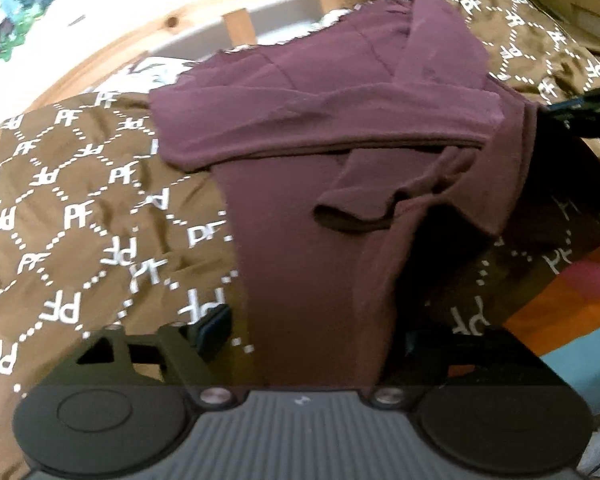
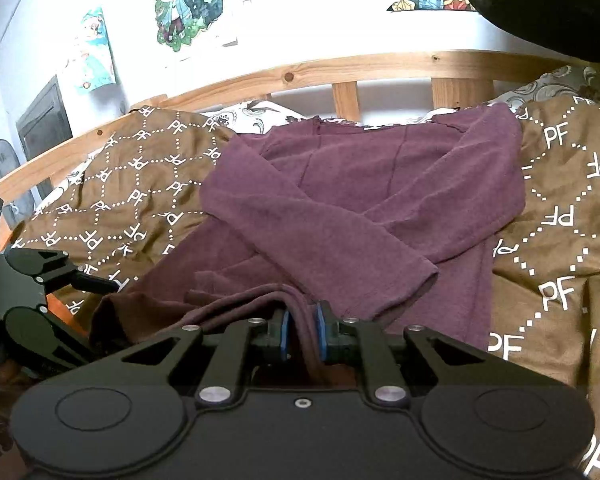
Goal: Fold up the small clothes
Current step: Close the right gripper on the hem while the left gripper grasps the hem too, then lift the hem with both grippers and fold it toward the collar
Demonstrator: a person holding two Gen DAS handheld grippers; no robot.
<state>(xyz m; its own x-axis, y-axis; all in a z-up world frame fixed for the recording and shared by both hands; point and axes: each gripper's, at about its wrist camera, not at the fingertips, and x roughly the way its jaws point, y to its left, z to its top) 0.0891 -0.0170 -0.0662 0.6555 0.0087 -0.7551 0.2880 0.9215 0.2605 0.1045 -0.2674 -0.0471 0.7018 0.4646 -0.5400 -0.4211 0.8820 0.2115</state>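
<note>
Bedding comes first: a brown blanket (image 2: 148, 200) printed with white "PF" letters and dotted diamonds covers the bed, whose wooden rail (image 2: 340, 66) curves across at 12 o'clock under a white wall with cartoon posters (image 2: 186, 4).

On the blanket, filling the middle of both views, lies a maroon long-sleeved top (image 2: 380, 184). Its 2 sleeves are folded inward and cross over the chest, the upper one ending in a cuff at about 5 o'clock in the right wrist view. The hem end is bunched and raised off the blanket at 6 o'clock.

The right claw (image 2: 302, 334) has its blue pads pressed together on a gathered ridge of that hem. The left claw (image 1: 300, 340) stands spread, a band of the top's fabric running between its fingers; only 1 fingertip (image 1: 214, 326) shows at 7 o'clock, clear of the cloth, and the other is hidden in shadow.
</note>
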